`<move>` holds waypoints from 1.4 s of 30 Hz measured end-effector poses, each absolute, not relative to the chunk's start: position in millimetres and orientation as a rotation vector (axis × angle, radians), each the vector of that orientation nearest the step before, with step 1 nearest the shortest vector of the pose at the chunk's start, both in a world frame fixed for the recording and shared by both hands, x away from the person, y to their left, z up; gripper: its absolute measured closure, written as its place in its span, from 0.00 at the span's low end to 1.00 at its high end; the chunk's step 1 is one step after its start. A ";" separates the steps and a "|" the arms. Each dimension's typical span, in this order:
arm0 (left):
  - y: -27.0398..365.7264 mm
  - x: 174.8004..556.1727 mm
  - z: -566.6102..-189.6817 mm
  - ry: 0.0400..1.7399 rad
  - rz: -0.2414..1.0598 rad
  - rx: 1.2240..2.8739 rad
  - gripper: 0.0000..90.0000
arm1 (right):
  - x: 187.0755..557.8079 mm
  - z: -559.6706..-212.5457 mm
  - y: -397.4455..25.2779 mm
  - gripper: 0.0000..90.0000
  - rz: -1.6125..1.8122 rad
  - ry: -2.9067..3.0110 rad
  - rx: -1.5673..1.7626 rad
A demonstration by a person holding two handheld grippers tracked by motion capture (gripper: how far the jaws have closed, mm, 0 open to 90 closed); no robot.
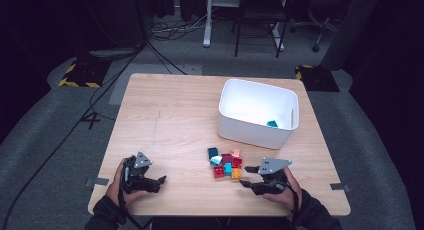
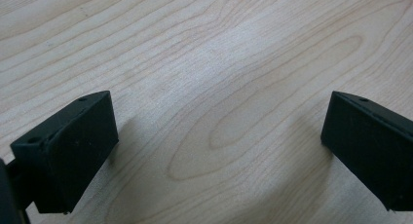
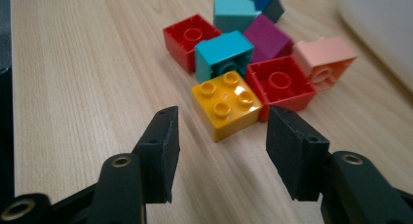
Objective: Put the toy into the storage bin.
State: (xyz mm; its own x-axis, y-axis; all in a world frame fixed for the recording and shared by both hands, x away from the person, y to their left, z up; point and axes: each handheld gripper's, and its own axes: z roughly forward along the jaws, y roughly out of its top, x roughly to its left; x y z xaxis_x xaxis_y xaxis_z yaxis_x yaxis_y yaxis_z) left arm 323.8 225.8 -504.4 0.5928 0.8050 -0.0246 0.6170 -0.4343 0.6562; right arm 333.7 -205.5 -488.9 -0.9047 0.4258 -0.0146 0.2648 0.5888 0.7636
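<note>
The yellow brick [image 3: 227,104] lay at the six o'clock edge of the brick cluster [image 1: 226,163], studs up, just ahead of the right gripper [image 3: 221,151], jaws wide and empty. At nine o'clock, the left gripper [image 2: 219,151] gaped over bare surface [image 2: 204,53].

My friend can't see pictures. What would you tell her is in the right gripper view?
An open right gripper points at a yellow block just ahead on a wooden table. Behind it sit two red blocks, teal, purple and pink ones, close together.
</note>
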 end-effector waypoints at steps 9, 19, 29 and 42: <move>225.8 323.7 -504.5 1.122 0.390 2.193 0.00 | 337.7 -501.4 -192.6 0.49 1.187 2.618 0.614; 226.8 320.1 -504.0 1.142 0.407 2.189 0.01 | 348.6 -502.2 -187.1 0.43 1.184 2.624 0.635; 229.2 315.7 -504.2 1.170 0.411 2.175 0.01 | 350.7 -502.1 -184.4 0.66 1.198 2.618 0.578; 229.3 315.4 -504.5 1.173 0.414 2.169 0.01 | 344.3 -489.2 -199.4 0.66 1.238 2.563 0.563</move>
